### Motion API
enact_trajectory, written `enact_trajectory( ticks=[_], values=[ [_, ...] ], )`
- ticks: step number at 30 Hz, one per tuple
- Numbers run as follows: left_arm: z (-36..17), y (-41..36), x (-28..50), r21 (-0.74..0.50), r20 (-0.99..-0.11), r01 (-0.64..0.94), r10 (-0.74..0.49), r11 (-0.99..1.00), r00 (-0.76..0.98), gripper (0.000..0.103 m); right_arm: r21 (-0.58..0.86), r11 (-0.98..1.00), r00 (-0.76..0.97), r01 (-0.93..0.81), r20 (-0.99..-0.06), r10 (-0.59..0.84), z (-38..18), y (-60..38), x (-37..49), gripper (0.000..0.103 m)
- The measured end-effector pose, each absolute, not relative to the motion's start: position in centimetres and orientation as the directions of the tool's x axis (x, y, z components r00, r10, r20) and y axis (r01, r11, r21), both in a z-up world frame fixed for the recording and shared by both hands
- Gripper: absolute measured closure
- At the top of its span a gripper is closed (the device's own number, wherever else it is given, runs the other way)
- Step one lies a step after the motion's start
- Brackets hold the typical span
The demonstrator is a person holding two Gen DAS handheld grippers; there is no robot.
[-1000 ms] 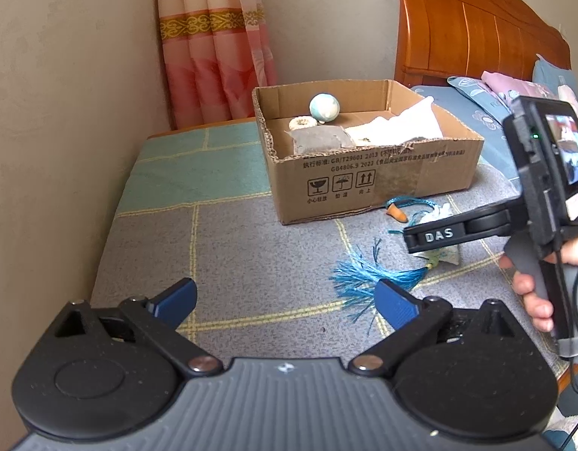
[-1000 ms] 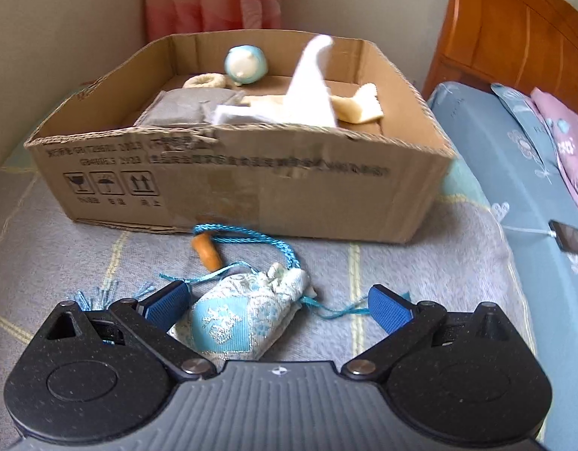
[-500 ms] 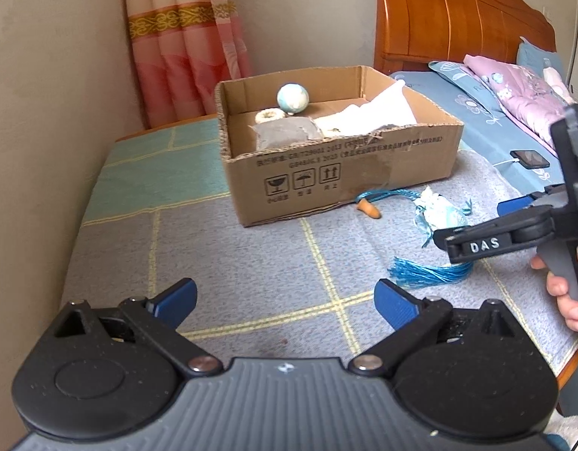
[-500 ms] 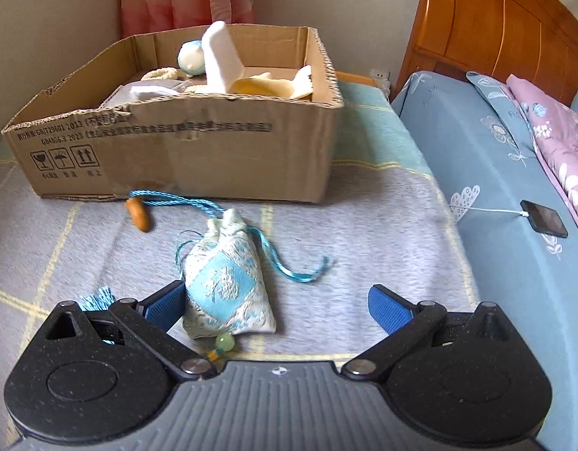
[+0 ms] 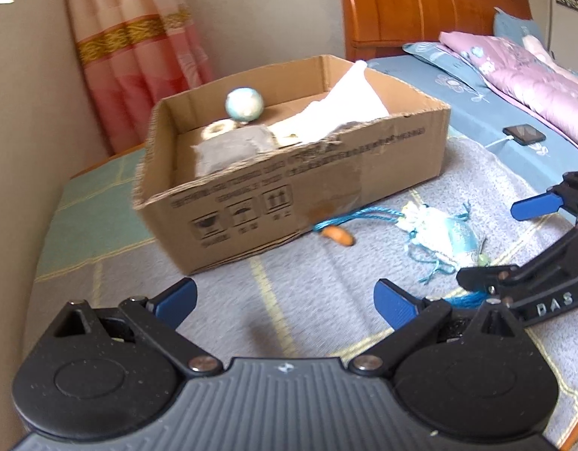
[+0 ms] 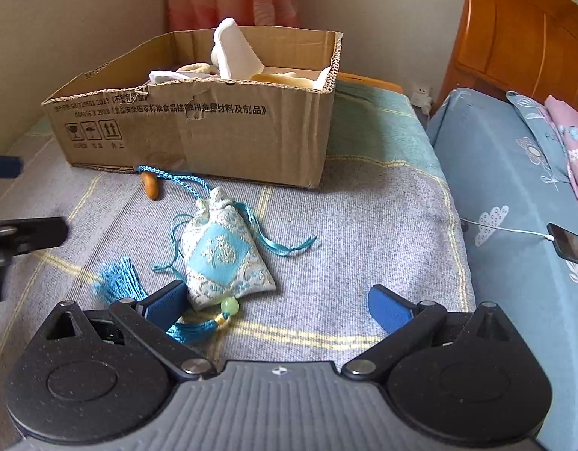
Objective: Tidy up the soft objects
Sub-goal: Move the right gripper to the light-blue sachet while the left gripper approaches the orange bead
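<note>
Blue-and-white embroidered sachet (image 6: 224,259) lying on grey blanket (image 6: 364,233), at 6 o'clock from cardboard box (image 6: 221,127). Right tool (image 6: 277,300) wide open, empty, left fingertip beside sachet's tassel (image 6: 118,280). Left tool (image 5: 285,300) wide open, empty.

A home bedroom: wooden headboard (image 5: 420,3), quilted bedding (image 5: 529,71), and pink curtain (image 5: 135,52) by the wall.

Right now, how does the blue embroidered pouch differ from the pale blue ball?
The pouch lies flat on the blanket outside the cardboard box; the ball sits inside it. The pouch is patterned, with cords and a tassel; the ball is round and plain. Both are light blue.
</note>
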State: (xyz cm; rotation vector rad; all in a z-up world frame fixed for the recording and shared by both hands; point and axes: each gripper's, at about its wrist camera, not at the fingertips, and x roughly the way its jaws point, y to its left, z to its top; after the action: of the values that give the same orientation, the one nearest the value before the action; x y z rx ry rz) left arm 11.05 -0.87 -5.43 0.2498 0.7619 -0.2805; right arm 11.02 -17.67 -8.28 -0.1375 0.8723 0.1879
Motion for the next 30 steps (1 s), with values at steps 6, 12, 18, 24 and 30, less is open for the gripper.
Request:
enact_trajectory(
  ticks=[6,12,18,24,30],
  values=[
    [-6.1,-2.4,11.8,0.1,-0.726,0.386,-0.198,0.917,0.659,0.004,-0.03,0.975,0.648,-0.22,-0.751,0.123,-8.4,-18.1,11.4,0.0],
    [-5.8,-1.7,11.9,0.103,-0.726,0.366,-0.182,0.925,0.663,0.004,-0.039,0.962,0.675,-0.272,-0.72,0.162,-8.6,-17.3,12.7,0.0],
    [-6.0,-1.8,12.1,0.109,-0.73,0.405,-0.203,0.908,0.653,0.004,-0.082,0.986,0.709,-0.146,-0.703,0.047,-8.6,-17.2,14.4,0.0],
    [-6.4,-3.0,12.4,0.113,-0.731,0.481,-0.255,0.869,0.633,0.004,-0.012,0.992,0.697,-0.126,-0.712,0.08,-8.2,-19.0,14.0,0.0],
    [-6.8,-3.9,12.7,0.124,-0.737,0.52,-0.272,0.845,0.618,0.007,-0.003,0.997,0.688,-0.079,-0.724,0.052,-8.1,-19.7,14.2,0.0]
  ],
)
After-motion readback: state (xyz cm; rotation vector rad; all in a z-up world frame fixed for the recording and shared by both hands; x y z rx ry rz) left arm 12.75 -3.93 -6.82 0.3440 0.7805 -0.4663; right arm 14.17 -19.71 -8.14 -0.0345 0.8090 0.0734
